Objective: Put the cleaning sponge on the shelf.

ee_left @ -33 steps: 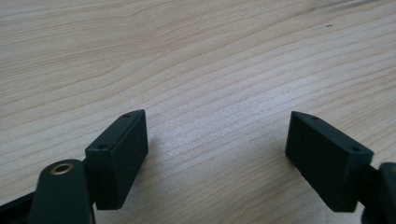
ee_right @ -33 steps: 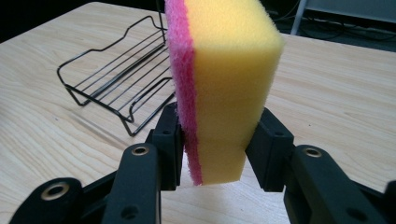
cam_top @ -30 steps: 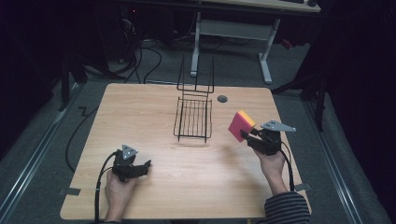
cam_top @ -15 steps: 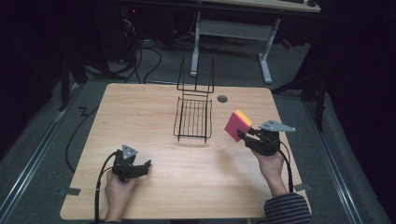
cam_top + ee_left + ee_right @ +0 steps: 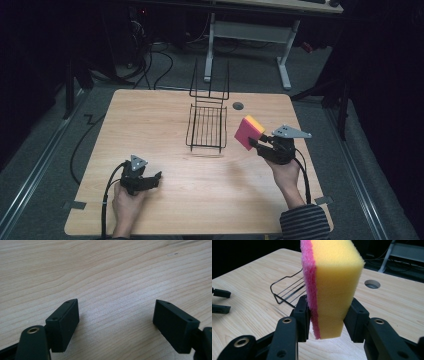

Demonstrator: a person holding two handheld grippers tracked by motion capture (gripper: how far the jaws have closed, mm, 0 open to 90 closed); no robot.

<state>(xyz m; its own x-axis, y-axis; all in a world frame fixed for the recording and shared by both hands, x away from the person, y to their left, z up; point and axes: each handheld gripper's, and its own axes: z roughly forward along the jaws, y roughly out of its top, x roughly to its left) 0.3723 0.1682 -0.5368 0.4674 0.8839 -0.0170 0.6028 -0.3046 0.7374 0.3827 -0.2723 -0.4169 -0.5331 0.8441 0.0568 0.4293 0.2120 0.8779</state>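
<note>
Your right gripper (image 5: 254, 143) has its jaws closed on the sponge (image 5: 248, 132) — a yellow block with a pink scouring face — pinching it low across its thickness so that most of it stands up above the jaws. In the right gripper view the foam (image 5: 329, 287) bulges slightly where the pads press in, so the grip looks firm rather than light. You carry it clear of the table (image 5: 150, 115), just right of the wire basket (image 5: 206, 126) and level with its front end; that placing suggests the basket is where the sponge is bound, and holding it upright by the bottom edge would let you lower it between the wires without the jaws fouling them.

Your right hand (image 5: 284, 172) comes in from the near right of the basket, forearm angled toward it, wrist raised so the gripper points up and left at the basket's right rim.

Your left gripper (image 5: 150, 180) sits well to the near left of the basket, jaws wide apart with nothing between them — bare wood shows in the gap (image 5: 115, 315). It rests low over the tabletop, apparently parked out of the way.

Farther off, beyond the basket, the tall wire back of it rises, with a round cable hole (image 5: 238, 106) just to its right.
</note>
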